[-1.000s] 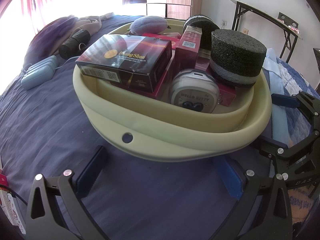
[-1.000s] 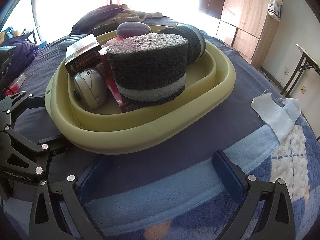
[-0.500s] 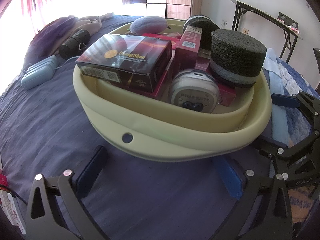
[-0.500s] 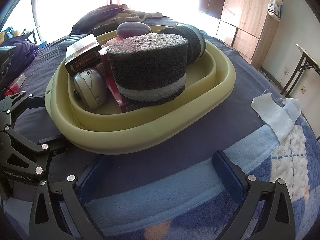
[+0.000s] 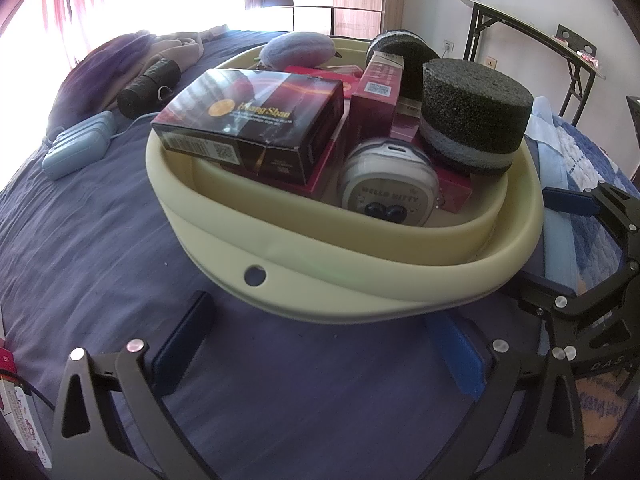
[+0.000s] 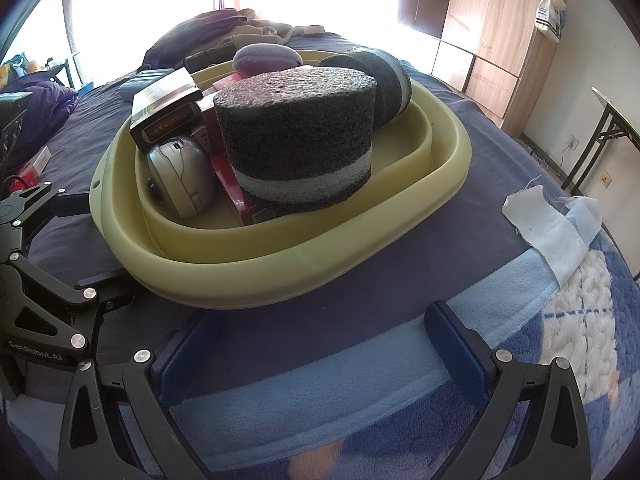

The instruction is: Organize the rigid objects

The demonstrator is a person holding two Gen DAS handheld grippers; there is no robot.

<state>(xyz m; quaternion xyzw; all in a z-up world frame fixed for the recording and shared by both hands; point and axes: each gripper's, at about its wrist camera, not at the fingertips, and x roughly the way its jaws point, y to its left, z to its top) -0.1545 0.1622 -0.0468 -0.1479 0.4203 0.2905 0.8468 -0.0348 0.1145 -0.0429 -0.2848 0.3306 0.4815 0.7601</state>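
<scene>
Left wrist view: the left tongs [image 5: 324, 340] stand wide apart, low in the frame, holding nothing; their blue pads rest on the dark blue bedspread [image 5: 80, 240] just short of the basin's near wall.
Basin: a pale yellow-green collapsible basin [image 5: 304, 280] fills the middle of the frame, sitting on the bed, with a small round hole in its near rim.
Contents, left wrist view: a black Huang Shan box [image 5: 248, 124] lies tilted on the basin's left edge; a maroon carton [image 5: 376, 100] stands upright behind it; a white Hello Kitty case [image 5: 388, 184] leans at centre front; a black foam cylinder with a grey band [image 5: 476, 116] sits at right, on red boxes; a second foam cylinder [image 5: 404, 52] lies on its side at the back; a lilac fuzzy oval [image 5: 296, 48] rests at the back rim.
Outside the basin: a pale blue power strip [image 5: 76, 148] and a black roll [image 5: 148, 88] lie at upper left on the bed.
Right wrist view: the right tongs [image 6: 320, 352] are also spread wide and empty, at the bottom of the frame over the light blue blanket stripe [image 6: 320, 380], apart from the basin [image 6: 280, 280].
Other tongs: the left tongs' black frame shows at the left edge of this view, touching the basin's rim.
Right side: a white cloth scrap [image 6: 548, 224] lies on the blanket at right.
</scene>
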